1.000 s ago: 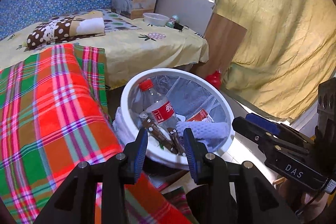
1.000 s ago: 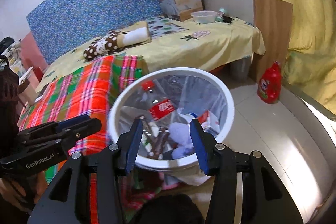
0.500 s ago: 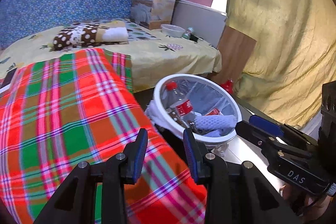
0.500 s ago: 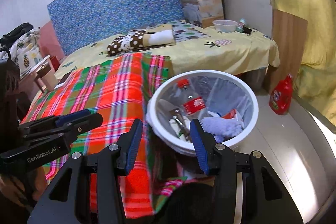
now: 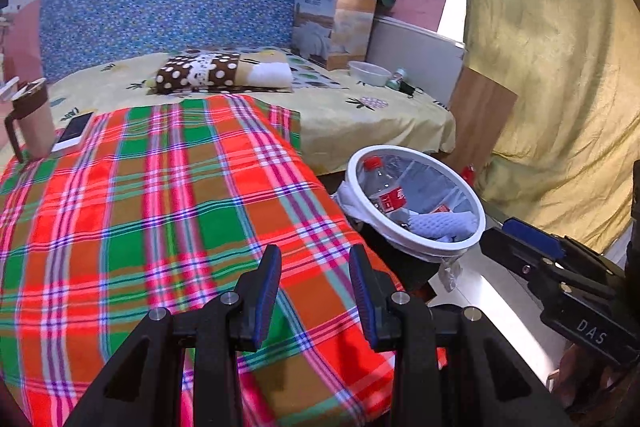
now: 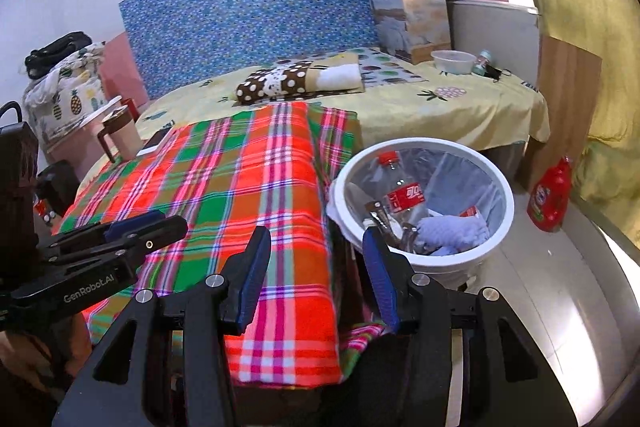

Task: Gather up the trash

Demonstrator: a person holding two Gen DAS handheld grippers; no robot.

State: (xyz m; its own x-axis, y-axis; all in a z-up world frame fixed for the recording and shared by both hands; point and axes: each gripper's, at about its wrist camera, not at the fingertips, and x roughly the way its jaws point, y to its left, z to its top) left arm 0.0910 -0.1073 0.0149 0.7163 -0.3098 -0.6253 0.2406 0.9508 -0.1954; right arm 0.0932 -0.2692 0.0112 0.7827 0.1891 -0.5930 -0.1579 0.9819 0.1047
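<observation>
Drawing back from the white bin (image 6: 420, 259), both claws part open, empty, plaid blanket (image 5: 160, 207) now below

This is a bedroom in a home. A bed (image 6: 460, 111) with a yellow printed sheet fills the space ahead of the tongs, backed by a blue flowered headboard (image 6: 256, 15). A brown polka-dot pillow (image 6: 280, 85) lies on it, and a red-and-green plaid blanket (image 5: 168, 211) spreads directly under and ahead of the left tongs. Beyond the pillow stand a bedding box (image 6: 412, 17) and 1 white bowl (image 6: 454, 61). To the right of the tongs, on the tiled floor, sits a lined white trash bin (image 6: 496, 247) holding a plastic bottle (image 6: 400, 187), with a red detergent bottle (image 6: 550, 195) further right. A yellow curtain (image 5: 560, 67) hangs on the right; a mug (image 5: 34, 123) and phone (image 5: 74, 131) rest far left.
</observation>
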